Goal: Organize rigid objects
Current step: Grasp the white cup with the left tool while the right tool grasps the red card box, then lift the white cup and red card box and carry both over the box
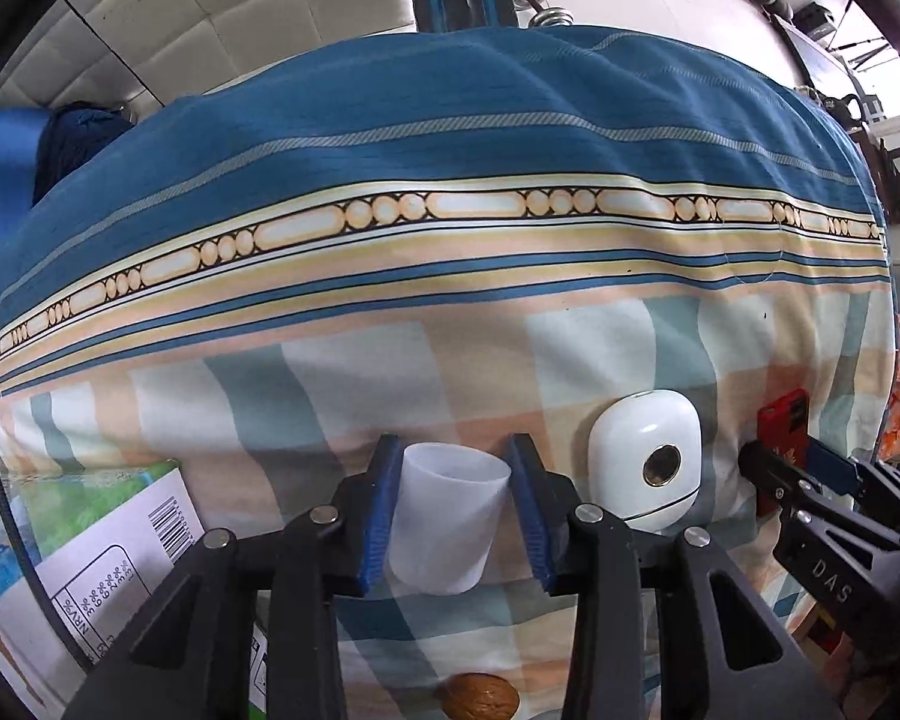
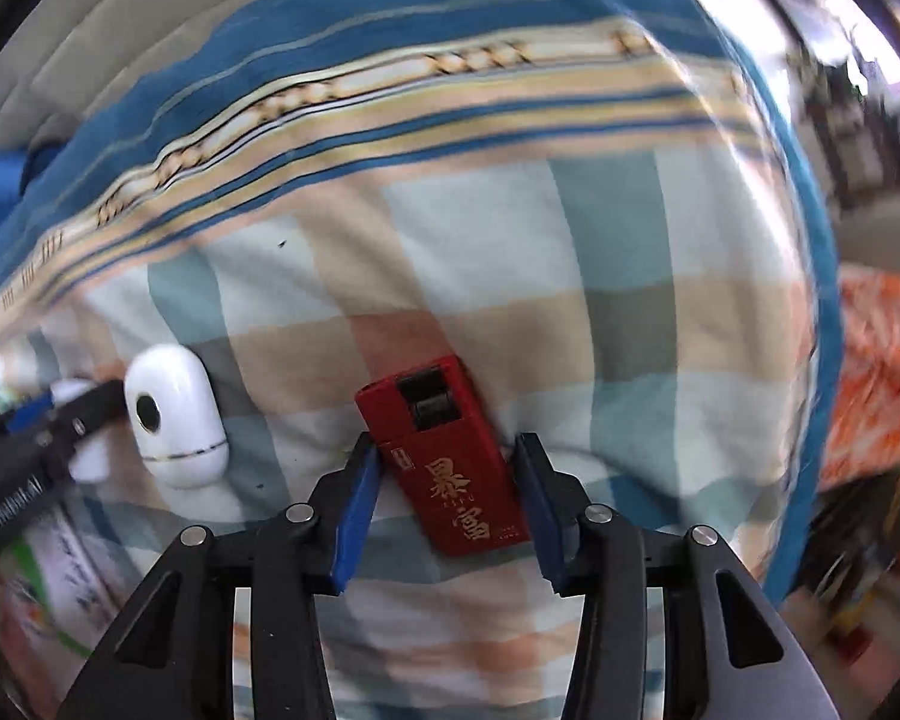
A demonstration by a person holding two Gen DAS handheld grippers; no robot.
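A translucent white plastic cup (image 1: 447, 522) stands between the fingers of my left gripper (image 1: 453, 462), which closes on its sides. A white rounded case (image 1: 645, 462) with a dark round button lies just right of it, also in the right wrist view (image 2: 174, 420). A red lighter with gold characters (image 2: 447, 456) lies on the checked cloth between the open fingers of my right gripper (image 2: 447, 462), which do not touch it. The red lighter also shows in the left wrist view (image 1: 781, 420) with the right gripper (image 1: 810, 474) over it. A walnut (image 1: 480, 696) lies near the bottom edge.
Everything lies on a checked and blue-striped bedsheet (image 1: 426, 300). A printed cardboard box (image 1: 108, 546) with a barcode sits at the lower left. An orange patterned cloth (image 2: 876, 372) lies past the bed's right edge. Dumbbells (image 1: 540, 0) lie on the floor beyond.
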